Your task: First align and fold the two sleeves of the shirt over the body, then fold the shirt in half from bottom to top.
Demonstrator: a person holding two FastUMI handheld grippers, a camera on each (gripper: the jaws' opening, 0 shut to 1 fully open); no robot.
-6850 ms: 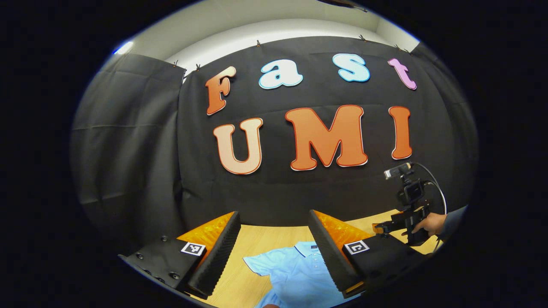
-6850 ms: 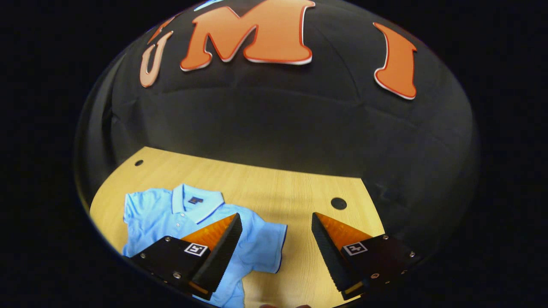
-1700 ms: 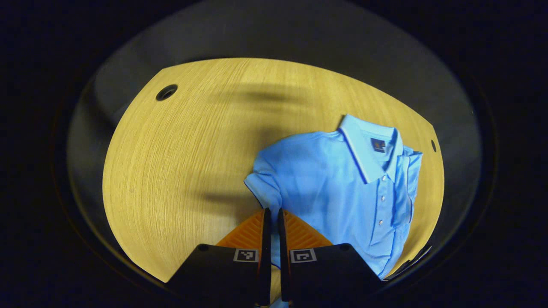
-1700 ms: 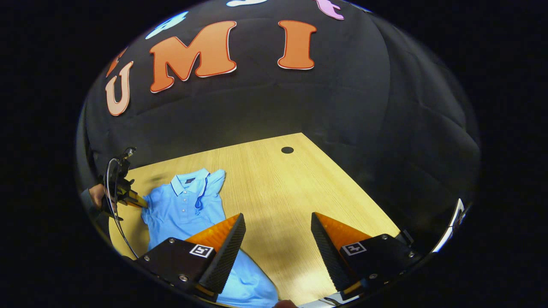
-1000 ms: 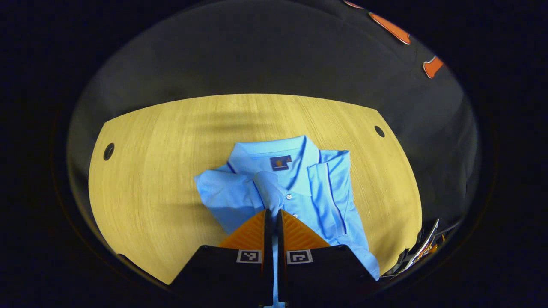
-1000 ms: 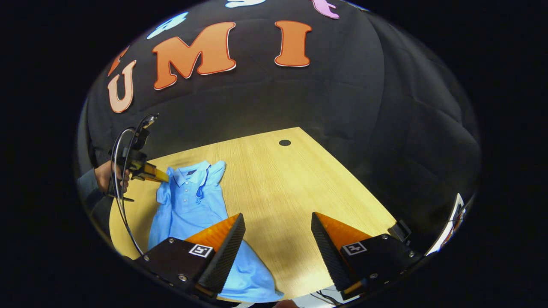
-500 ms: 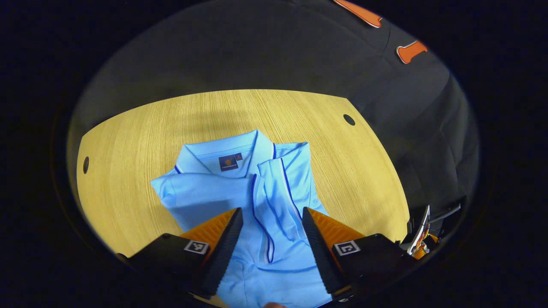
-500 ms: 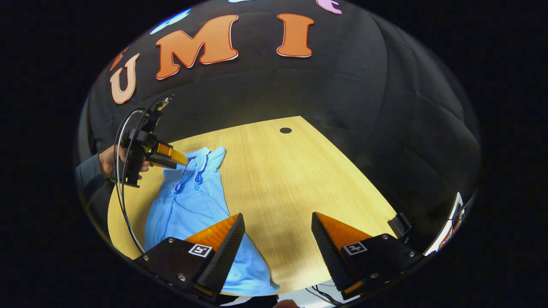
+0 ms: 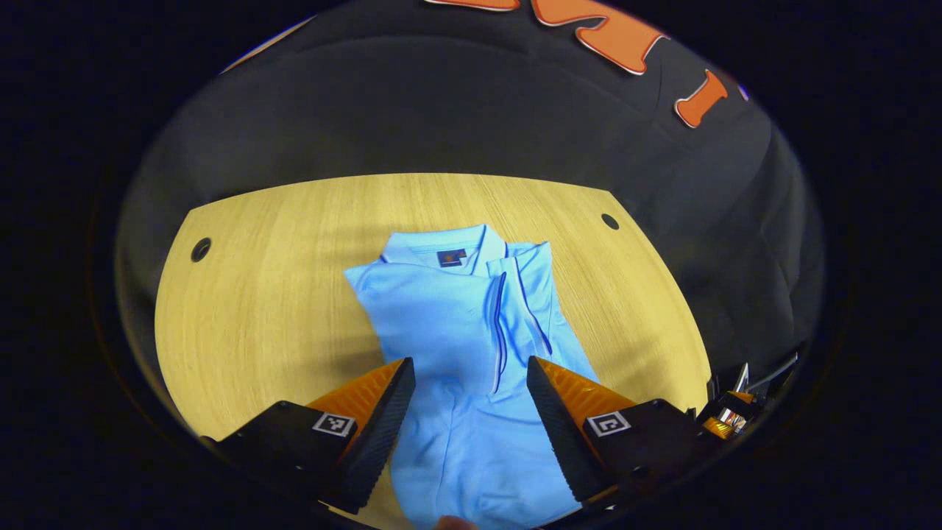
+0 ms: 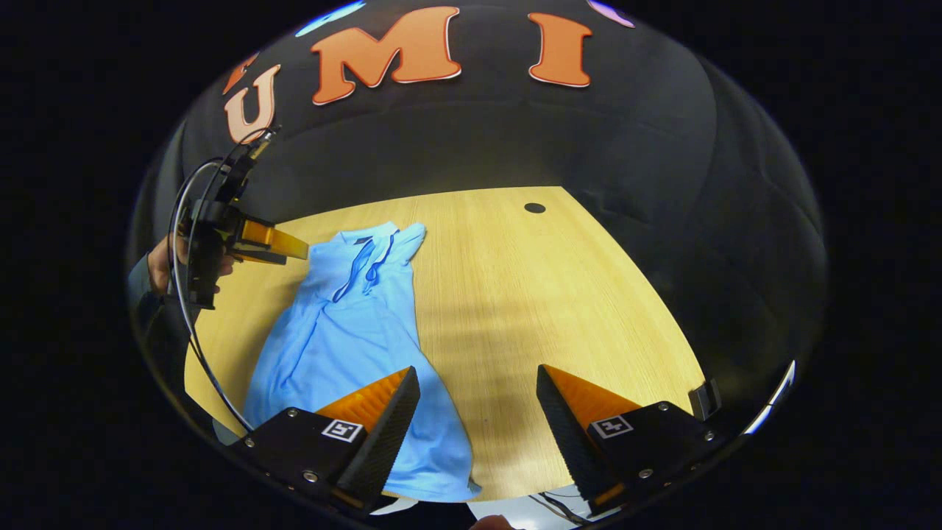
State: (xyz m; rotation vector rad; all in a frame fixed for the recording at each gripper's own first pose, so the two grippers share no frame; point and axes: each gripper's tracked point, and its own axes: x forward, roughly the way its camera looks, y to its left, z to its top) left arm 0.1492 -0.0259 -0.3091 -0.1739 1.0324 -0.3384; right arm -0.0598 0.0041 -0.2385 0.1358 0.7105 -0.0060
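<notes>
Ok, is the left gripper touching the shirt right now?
Apart. The right gripper view shows the left gripper held above the table beside the shirt, bare wood showing under its open fingers.

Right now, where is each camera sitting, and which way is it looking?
Left gripper view: rides the left gripper, above the shirt, looking down along its open fingers.
Right gripper view: rides the right gripper, low at the table's near edge, facing the wall; the person's hand shows, holding the other gripper.
Both share the shirt and table.

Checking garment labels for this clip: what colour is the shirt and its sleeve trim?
The shirt is light blue with dark blue sleeve trim, clearest in the left gripper view.
</notes>
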